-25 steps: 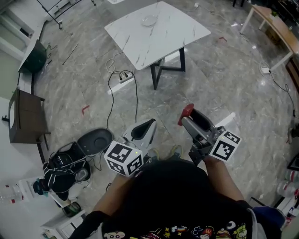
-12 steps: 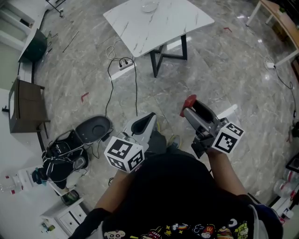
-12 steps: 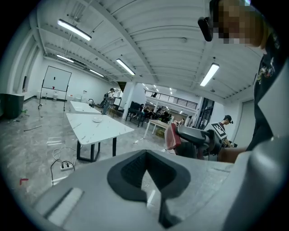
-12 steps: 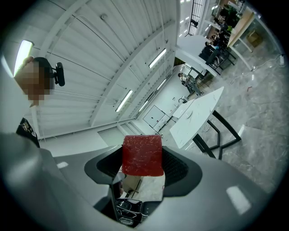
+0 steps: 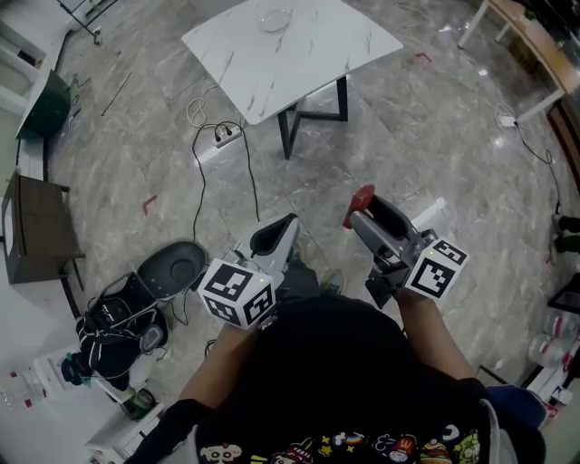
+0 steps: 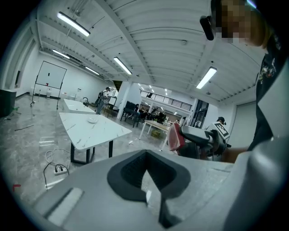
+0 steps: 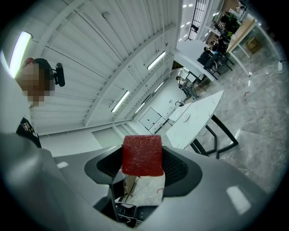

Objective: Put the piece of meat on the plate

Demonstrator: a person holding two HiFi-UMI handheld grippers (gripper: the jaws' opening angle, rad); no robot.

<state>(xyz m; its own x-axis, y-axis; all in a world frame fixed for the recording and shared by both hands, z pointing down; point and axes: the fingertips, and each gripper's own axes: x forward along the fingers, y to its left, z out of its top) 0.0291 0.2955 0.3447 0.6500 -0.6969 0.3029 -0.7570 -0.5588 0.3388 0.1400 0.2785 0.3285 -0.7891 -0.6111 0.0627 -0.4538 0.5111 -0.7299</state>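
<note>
My right gripper [image 5: 364,207] is shut on a red block of meat [image 5: 362,198], held in the air over the floor. In the right gripper view the meat [image 7: 142,154] sits clamped between the two jaws of the right gripper [image 7: 142,168]. The left gripper [image 5: 275,239] is beside it at the same height, shut and holding nothing; its jaws [image 6: 145,177] meet. A small pale plate [image 5: 273,19] stands on a white marble table [image 5: 299,63] well ahead of both grippers. The plate [image 6: 92,120] also shows in the left gripper view, as does the meat [image 6: 175,136].
A power strip with cables [image 5: 227,136] lies on the floor in front of the table. A dark round device [image 5: 174,268] and black bags [image 5: 118,326] sit at lower left. A dark cabinet [image 5: 36,237] is at left, a wooden table [image 5: 530,45] at upper right.
The head view has shifted: the table and floor items have slid a little left and up. Both grippers keep the same pose, and the meat stays clamped.
</note>
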